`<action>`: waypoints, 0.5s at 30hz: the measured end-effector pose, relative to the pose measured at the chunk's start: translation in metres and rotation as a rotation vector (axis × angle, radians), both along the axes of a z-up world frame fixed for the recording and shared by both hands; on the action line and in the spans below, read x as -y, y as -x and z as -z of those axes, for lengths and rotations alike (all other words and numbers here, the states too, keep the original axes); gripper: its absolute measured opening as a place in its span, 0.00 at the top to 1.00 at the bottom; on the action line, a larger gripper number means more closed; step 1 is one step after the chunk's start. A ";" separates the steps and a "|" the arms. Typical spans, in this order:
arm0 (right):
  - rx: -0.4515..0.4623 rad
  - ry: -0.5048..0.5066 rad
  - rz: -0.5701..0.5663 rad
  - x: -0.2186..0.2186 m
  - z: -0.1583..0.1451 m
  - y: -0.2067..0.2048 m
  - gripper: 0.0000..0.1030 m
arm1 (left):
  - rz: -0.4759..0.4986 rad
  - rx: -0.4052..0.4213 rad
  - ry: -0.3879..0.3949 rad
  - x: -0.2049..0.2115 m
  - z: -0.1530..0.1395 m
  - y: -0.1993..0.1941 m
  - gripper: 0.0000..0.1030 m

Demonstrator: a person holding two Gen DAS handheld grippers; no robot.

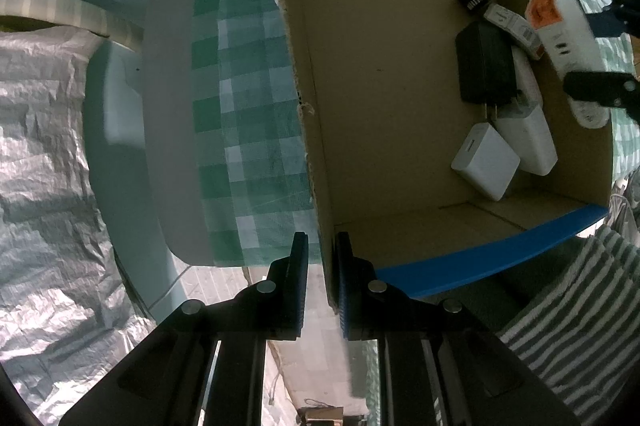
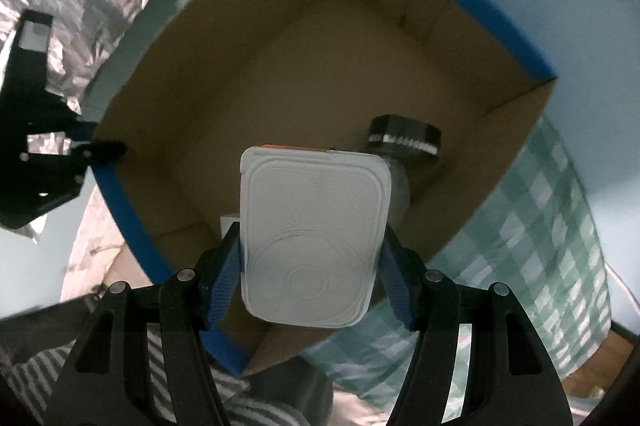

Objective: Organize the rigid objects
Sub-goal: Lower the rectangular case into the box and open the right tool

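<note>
One cardboard box [image 1: 400,106], two black adapters [image 1: 486,66], three white chargers [image 1: 486,166], one white power strip [image 1: 560,30]

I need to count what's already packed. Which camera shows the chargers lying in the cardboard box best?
The left wrist view: it looks down on the black charger and white chargers on the cardboard box floor. In the right wrist view, the held white device hides nearly all of them.

We see a matt brown cardboard box [image 2: 280,74] with a frayed rough edge, a smooth white plastic power strip [image 2: 314,238] with fine ribbed lines, matt white plastic chargers [image 1: 486,166], a woven checked cloth [image 1: 240,106], and crinkled shiny silver sheeting [image 1: 44,154].
</note>
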State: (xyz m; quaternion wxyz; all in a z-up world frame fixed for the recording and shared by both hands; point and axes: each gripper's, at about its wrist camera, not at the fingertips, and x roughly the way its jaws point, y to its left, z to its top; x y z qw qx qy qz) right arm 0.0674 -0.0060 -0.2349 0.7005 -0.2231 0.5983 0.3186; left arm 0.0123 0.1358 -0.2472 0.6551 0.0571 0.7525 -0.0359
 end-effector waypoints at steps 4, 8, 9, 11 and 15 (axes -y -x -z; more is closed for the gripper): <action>0.002 0.022 0.003 -0.003 0.011 0.001 0.39 | -0.001 0.000 0.001 0.000 0.000 0.000 0.87; 0.012 -0.005 -0.005 -0.006 0.009 0.003 0.46 | 0.005 0.002 -0.003 0.000 0.000 0.001 0.87; 0.022 -0.013 -0.005 -0.007 0.005 0.004 0.46 | 0.006 0.002 -0.003 0.000 0.000 0.000 0.87; 0.041 -0.008 -0.004 -0.007 0.001 0.005 0.46 | 0.007 0.003 -0.004 0.001 0.000 0.001 0.87; 0.061 -0.023 0.026 0.000 -0.010 0.007 0.44 | 0.009 0.007 -0.011 0.002 -0.001 0.000 0.87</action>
